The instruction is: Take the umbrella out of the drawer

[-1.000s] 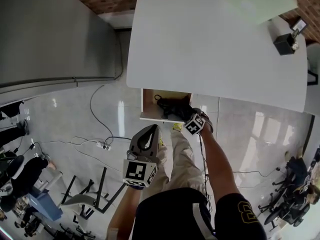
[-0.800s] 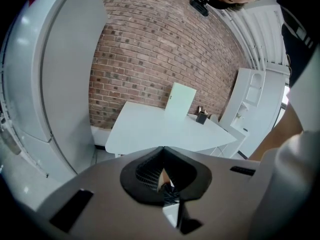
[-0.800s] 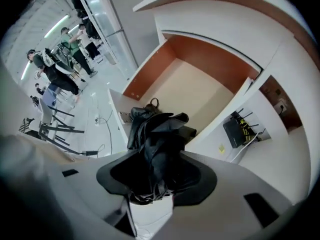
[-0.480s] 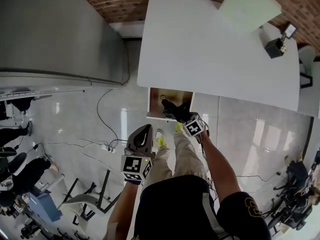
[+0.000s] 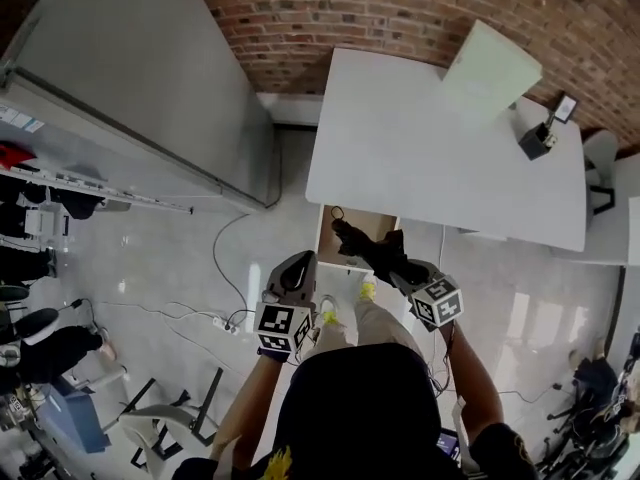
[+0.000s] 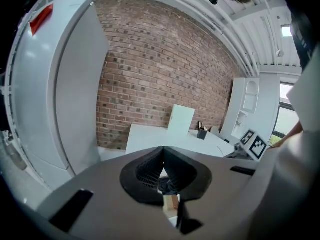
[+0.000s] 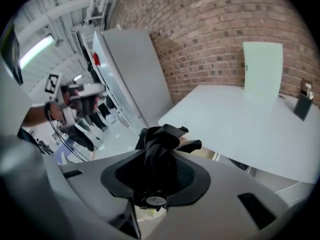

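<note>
One change: the right gripper, jaws closing on the umbrella, has lifted it up from the open drawer, so removal looks nearly done; the left gripper, jaws together and empty, hangs nearby.

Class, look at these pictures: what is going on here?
A person works with a gripper in each hand. The right gripper has a folded black umbrella between its jaws, which are closing on it, and holds it over the open drawer under the white table. The left gripper is shut and empty, off to the side.
</note>
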The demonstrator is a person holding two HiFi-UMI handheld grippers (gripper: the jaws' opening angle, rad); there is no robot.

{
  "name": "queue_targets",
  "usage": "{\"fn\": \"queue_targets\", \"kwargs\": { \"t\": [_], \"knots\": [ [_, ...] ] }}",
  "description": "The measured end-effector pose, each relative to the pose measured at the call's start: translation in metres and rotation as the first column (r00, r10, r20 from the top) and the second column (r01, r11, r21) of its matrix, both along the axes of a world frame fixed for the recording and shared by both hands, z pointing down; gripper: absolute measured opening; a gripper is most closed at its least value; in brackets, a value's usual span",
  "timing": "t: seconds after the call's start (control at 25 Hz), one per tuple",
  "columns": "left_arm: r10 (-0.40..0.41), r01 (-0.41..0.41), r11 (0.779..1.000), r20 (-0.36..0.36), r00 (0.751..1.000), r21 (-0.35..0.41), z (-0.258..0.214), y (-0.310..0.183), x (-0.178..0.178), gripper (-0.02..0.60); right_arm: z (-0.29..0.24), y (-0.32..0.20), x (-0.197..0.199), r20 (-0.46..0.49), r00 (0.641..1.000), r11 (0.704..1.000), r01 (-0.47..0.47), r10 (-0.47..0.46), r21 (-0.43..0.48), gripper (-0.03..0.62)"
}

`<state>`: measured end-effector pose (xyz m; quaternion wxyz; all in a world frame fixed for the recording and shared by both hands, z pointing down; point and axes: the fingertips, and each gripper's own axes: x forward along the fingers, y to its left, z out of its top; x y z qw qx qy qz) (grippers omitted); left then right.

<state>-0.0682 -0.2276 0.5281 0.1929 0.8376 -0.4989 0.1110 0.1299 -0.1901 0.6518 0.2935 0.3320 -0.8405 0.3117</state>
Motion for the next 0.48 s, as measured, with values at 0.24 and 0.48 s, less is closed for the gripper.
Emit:
{"fn": "queue_targets", "kwargs": {
  "t": [0.24,0.48],
  "knots": [
    [-0.026,0.029,0.999,-0.059,0.998,0.041,-0.021,-0.031,-0.003,0.015,-0.133,-0.027,0.006,0.209,0.97,0.969,-0.162,0.122,0.185,0.123],
    [0.076,-0.064,0.991,-0.095,0.993,0.118,-0.051,-0.037,0.036,0.015,-0.235,-0.045,0.009,0.335,0.932,0.886,-0.27,0.141,0.377,0.112]
  ]
}}
